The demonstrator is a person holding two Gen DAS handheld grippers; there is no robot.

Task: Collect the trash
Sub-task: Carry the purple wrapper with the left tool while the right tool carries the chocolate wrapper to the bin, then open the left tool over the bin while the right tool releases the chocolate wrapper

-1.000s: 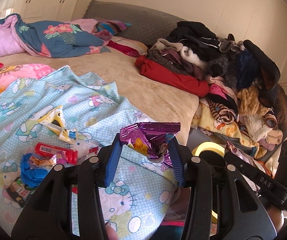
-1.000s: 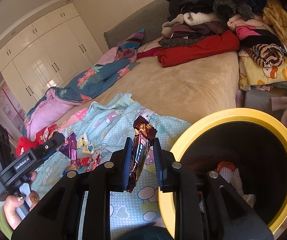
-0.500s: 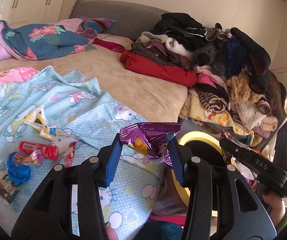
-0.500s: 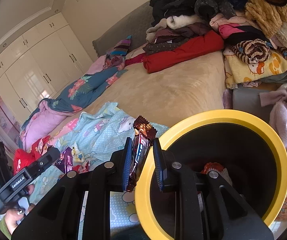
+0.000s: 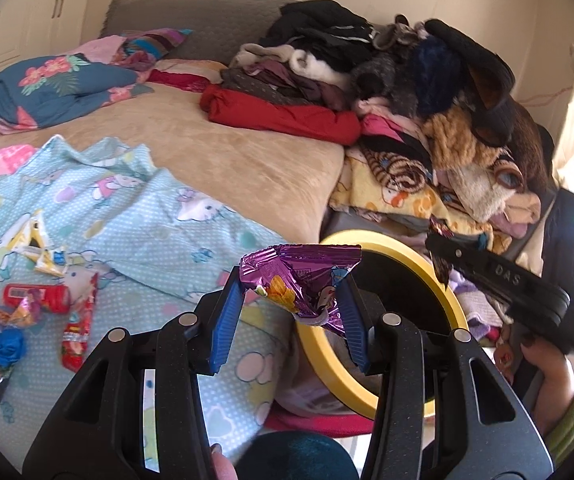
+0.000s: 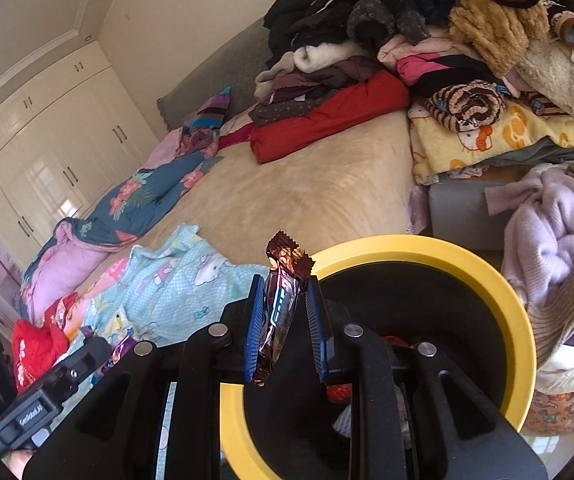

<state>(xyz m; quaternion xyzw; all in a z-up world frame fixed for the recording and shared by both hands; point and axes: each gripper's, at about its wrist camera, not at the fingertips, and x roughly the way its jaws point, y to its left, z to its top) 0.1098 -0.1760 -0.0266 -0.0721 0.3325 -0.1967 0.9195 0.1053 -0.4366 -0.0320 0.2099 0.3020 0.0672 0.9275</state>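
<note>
My left gripper (image 5: 293, 300) is shut on a crumpled purple snack wrapper (image 5: 301, 278), held at the near rim of a yellow-rimmed black bin (image 5: 445, 280) beside the bed. My right gripper (image 6: 285, 320) is shut on a brown candy bar wrapper (image 6: 281, 308), upright between the blue pads, over the bin's (image 6: 507, 312) left rim. Some trash lies inside the bin. The right gripper's body (image 5: 503, 284) also shows across the bin in the left wrist view. Several wrappers (image 5: 47, 300) lie on the light blue cartoon sheet (image 5: 159, 220).
A tan blanket (image 5: 227, 152) covers the bed. A tall heap of clothes (image 5: 427, 92) rises behind the bin, with a red garment (image 5: 287, 114) at its foot. A lilac sweater (image 6: 559, 224) lies right of the bin. White wardrobes (image 6: 47, 140) line the far wall.
Both grippers have swung right toward the bin with their wrappers still held. The bin now fills more of both views; the loose wrappers on the sheet have slid left.
</note>
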